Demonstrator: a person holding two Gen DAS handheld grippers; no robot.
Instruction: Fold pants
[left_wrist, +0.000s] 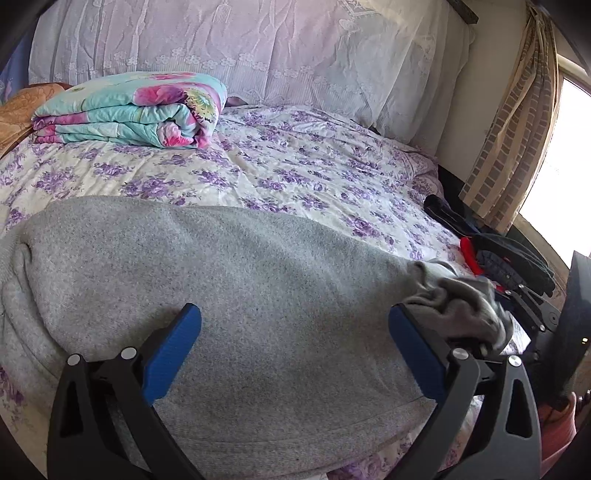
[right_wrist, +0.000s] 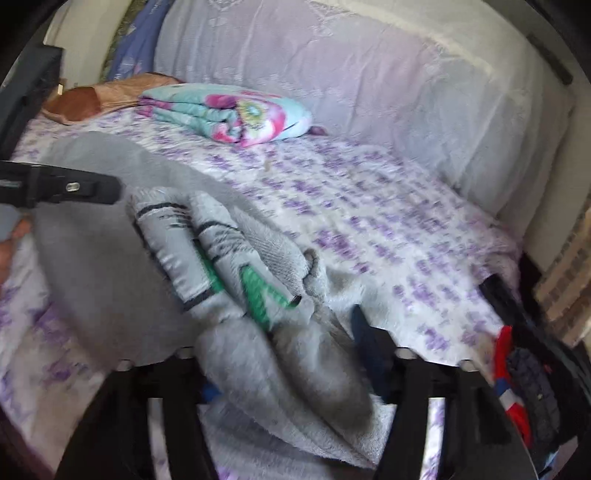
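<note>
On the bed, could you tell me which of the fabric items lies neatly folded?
The floral turquoise-and-pink quilt near the headboard; the grey pants lie spread, bunched at one end, and the dark clothes are heaped.

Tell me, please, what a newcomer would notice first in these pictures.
The grey pants spread over the near part of the purple-flowered bed, with a bunched end lying between the fingers of the right claw. Behind them, a folded turquoise and pink quilt lies beside the white lace cover.

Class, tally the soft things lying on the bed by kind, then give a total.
Grey knit pants: 1
Folded turquoise floral quilt: 1
Orange-brown cushion: 1
Heap of dark and red clothes: 1
Total: 4
</note>
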